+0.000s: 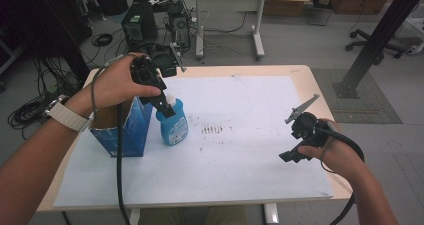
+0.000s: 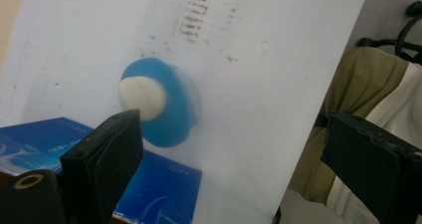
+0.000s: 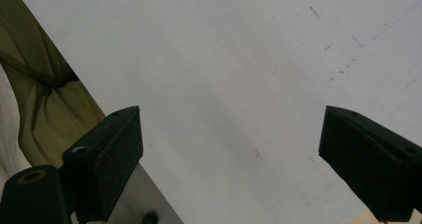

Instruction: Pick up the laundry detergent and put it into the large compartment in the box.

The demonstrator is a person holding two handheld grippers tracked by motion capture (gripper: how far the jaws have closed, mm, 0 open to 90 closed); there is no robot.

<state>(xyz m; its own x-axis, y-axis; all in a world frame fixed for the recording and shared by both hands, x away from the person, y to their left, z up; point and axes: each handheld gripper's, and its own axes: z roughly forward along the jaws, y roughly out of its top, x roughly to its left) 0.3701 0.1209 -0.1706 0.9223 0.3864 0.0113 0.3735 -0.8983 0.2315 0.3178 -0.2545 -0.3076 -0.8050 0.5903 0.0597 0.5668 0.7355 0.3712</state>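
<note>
Item 1: blue bottle [image 1: 172, 125] with white cap [image 2: 142, 99], upright on the white sheet [image 1: 240, 150] covering the surface [image 1: 305, 80], just beside the open blue box [image 1: 127, 130]; likely stood clear of the box so it stays reachable from above.

Item 2: left gripper [image 1: 162, 102], held directly over the cap, fingers [image 2: 107, 149] spread wide with nothing between them; the bottle stands free below.

Item 3: right gripper [image 1: 295, 152], held low near the surface's right edge, well apart from both items, fingers [image 3: 107, 154] spread and empty, apparently parked out of the way.
</note>
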